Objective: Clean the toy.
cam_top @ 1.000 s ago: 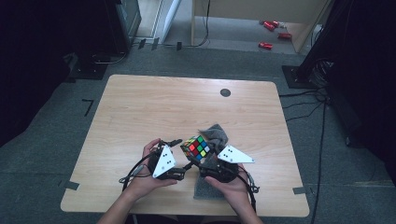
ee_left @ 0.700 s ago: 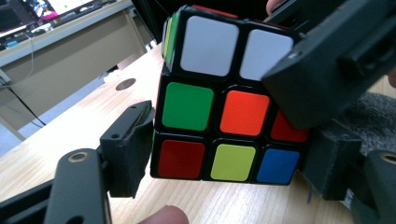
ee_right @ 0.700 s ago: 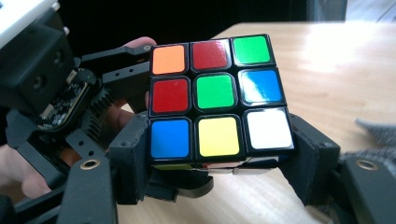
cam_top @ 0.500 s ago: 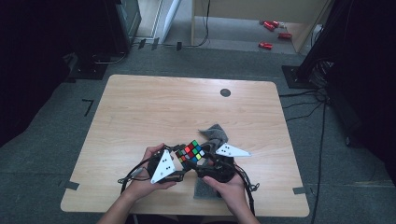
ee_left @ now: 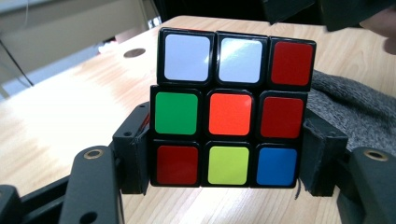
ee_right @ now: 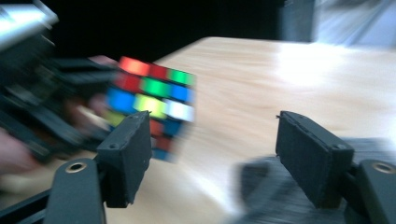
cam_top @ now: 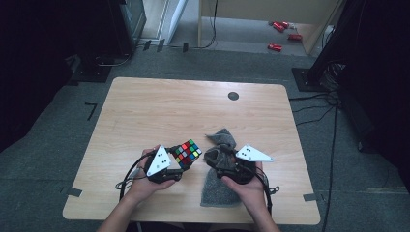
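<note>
A scrambled Rubik's cube [cam_top: 189, 152] is held just above the table near its front edge. My left gripper [cam_top: 178, 166] is shut on it. In the left gripper view the two pads press the lower sides of the cube [ee_left: 231, 114], whose near face has an orange centre; the jaws of the left gripper [ee_left: 226, 163] have just been closing on it. My right gripper [cam_top: 216, 160] hovers over a grey cloth [cam_top: 217, 191] to the right of the cube. Its jaws have just been opening, and the right gripper [ee_right: 224, 154] stands open with nothing between them. The cube [ee_right: 152, 93] lies beyond its left jaw.
The wooden table [cam_top: 193, 106] has a small black round mark [cam_top: 233, 95] near its far edge. The grey cloth [ee_left: 355, 112] lies bunched right of the cube. Red items [cam_top: 275, 47] lie on the floor beyond, and dark equipment stands at both sides.
Both grippers were close together at the cube. The right gripper has let go and drawn away to the right over the cloth. The left gripper has shifted left with the cube.
</note>
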The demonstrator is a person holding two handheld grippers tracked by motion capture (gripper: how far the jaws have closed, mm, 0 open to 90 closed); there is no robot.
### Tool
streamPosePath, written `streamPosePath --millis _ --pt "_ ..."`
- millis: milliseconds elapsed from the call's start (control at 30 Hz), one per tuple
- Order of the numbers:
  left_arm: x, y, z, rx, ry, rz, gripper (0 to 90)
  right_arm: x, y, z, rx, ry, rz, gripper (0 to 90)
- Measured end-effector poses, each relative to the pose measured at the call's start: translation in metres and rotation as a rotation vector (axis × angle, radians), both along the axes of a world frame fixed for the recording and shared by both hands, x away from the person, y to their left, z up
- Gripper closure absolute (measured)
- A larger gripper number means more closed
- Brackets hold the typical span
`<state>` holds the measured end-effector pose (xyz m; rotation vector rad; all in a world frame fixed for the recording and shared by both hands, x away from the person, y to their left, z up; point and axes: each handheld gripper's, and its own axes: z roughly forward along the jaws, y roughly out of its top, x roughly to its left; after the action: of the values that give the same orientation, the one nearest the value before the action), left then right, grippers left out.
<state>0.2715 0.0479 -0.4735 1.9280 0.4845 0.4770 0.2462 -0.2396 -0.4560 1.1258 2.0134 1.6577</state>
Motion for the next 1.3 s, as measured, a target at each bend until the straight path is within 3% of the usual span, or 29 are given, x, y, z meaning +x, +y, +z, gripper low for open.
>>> streamPosePath --millis 100,200,267,300,400,433,533,700,767,933,1000,1067,1100,1167,1300 --pt "0.003 0.003 0.001 -0.010 0.022 0.009 33.9 0.006 -0.012 -0.011 -0.163 -0.050 -0.044 38.9" --pt "0.003 0.004 0.000 -0.006 0.028 0.012 33.9 0.015 -0.020 -0.029 -0.248 0.041 -0.042 43.4" --pt "0.003 0.003 0.000 -0.004 0.029 0.010 33.9 0.019 -0.021 -0.039 -0.267 0.090 -0.037 43.2" --pt "0.003 0.003 0.000 -0.005 0.029 0.009 33.9 0.020 -0.020 -0.043 -0.281 0.104 -0.033 43.5" --pt "0.003 0.003 0.000 -0.003 0.031 0.004 33.9 0.022 -0.017 -0.051 -0.385 0.110 -0.059 43.5" --pt "0.003 0.003 0.000 -0.002 0.032 0.003 33.9 0.023 -0.017 -0.055 -0.404 0.133 -0.064 42.0" --pt "0.003 0.003 0.000 -0.002 0.032 0.003 33.9 0.027 -0.023 -0.064 -0.393 0.216 -0.070 32.6" --pt "0.003 0.003 0.000 0.005 0.035 0.001 33.9 0.028 -0.031 -0.063 -0.421 0.212 -0.129 18.4" --pt "0.002 0.002 -0.001 0.006 0.036 -0.001 33.9 0.029 -0.032 -0.066 -0.431 0.215 -0.132 18.7" --pt "0.003 0.003 0.000 0.004 0.039 -0.003 33.9 0.025 -0.039 -0.064 -0.413 0.185 -0.141 62.9" --pt "0.003 0.003 0.000 0.000 0.045 -0.004 33.9 0.023 -0.041 -0.060 -0.410 0.172 -0.143 71.6" --pt "0.003 0.003 0.000 -0.002 0.056 -0.008 33.9 0.020 -0.046 -0.050 -0.333 0.123 -0.148 75.2" --pt "0.004 0.002 -0.001 0.000 0.059 -0.009 33.9 0.018 -0.048 -0.043 -0.267 0.101 -0.145 75.9" --pt "0.004 0.002 -0.002 0.012 0.064 -0.008 33.9 0.012 -0.051 -0.026 -0.171 0.021 -0.149 76.4" --pt "0.004 0.002 -0.002 0.011 0.067 -0.006 33.9 -0.003 -0.048 0.006 -0.069 -0.134 -0.108 73.8"
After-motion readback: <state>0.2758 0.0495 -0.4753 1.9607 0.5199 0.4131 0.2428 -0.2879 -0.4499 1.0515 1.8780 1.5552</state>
